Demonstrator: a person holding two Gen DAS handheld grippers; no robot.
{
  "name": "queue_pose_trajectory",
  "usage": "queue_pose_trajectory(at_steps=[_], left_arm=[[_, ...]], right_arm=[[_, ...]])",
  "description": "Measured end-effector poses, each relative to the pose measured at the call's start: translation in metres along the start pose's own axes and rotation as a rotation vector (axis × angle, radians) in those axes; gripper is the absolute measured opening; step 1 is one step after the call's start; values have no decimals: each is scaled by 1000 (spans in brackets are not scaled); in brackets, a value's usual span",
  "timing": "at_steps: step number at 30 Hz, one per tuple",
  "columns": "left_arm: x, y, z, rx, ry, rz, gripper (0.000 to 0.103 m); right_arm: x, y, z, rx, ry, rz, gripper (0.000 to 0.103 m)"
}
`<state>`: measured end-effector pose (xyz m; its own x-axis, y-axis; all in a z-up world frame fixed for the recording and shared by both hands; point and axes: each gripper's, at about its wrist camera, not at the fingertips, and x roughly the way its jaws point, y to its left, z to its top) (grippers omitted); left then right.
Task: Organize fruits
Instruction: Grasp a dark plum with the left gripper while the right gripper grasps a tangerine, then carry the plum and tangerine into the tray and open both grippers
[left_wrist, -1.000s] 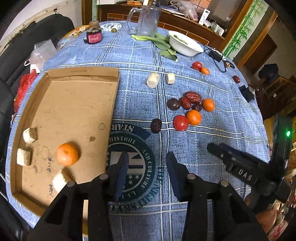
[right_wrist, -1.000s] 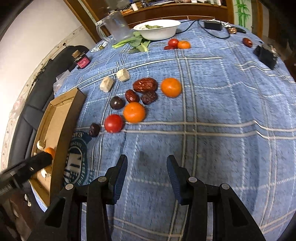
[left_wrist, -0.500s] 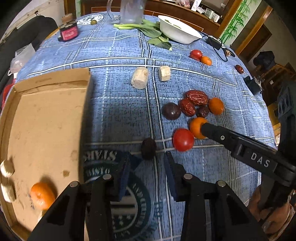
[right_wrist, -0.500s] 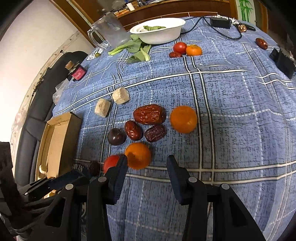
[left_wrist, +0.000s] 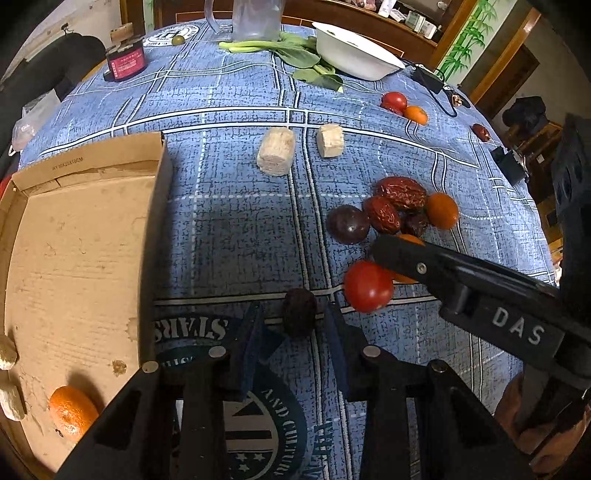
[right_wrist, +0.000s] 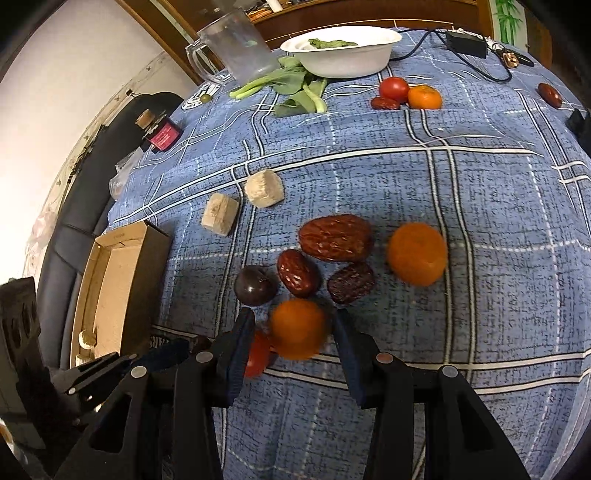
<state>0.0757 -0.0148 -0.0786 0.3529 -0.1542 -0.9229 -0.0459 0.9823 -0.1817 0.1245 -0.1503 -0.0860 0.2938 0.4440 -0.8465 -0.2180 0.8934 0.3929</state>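
As my left gripper (left_wrist: 291, 328) closes on the dark date (left_wrist: 299, 317) by the tomato (left_wrist: 368, 286) — pads not yet pressing — take it across its wrinkled middle; light, soft.

Right wrist: right gripper (right_wrist: 291, 345) closing around the mandarin (right_wrist: 298, 328) — squashy, so gently.

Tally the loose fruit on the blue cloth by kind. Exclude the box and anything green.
Oranges: 3
Tomatoes: 2
Wrinkled dates: 5
Smooth dark round fruit: 1
Dark fruit between the closing left tool fingers: 1
Pale chunks: 2
Total: 14
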Motion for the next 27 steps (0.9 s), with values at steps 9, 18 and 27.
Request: queue_pose_trajectory(at_steps=[9, 18, 27], left_arm=[[-6, 1, -7, -19, -13, -9, 17], [-39, 9, -13, -53, -72, -8, 17], [-102, 73, -13, -163, -178, 45, 17]], right_arm=[[-2, -4, -5, 17, 10, 16, 33], [-27, -6, -18, 47, -15, 52, 33], [-52, 61, -20, -84, -38, 140, 33]])
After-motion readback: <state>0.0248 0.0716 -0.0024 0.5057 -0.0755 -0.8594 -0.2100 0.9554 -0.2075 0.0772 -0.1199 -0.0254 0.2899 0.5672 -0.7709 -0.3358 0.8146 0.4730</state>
